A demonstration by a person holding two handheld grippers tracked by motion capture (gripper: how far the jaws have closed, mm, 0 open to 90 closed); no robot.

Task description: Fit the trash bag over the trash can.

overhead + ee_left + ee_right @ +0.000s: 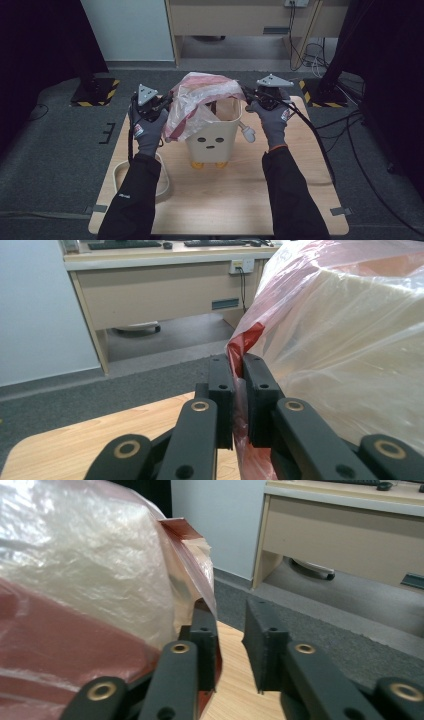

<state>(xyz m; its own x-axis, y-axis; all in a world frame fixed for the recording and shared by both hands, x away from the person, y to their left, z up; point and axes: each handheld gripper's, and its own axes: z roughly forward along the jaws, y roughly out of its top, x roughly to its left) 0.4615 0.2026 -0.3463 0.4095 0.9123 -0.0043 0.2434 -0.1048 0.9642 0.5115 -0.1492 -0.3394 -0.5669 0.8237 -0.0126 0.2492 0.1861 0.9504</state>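
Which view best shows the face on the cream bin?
The high view: the cream bin stands whole, its face toward the camera. In both gripper views the plastic bag veils the bin's top.

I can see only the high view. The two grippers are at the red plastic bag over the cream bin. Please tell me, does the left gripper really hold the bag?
Observer: Yes. In the left gripper view the left gripper has its jaws closed on a red edge of the bag.
Operator: And the right gripper, is it the same?
Observer: No. In the right gripper view the right gripper has its jaws apart. The bag's edge lies against one jaw, and nothing is between them.
Operator: Is the bin under the film on the left side?
Observer: Yes, the cream bin shows through the clear film, close beside the left gripper.
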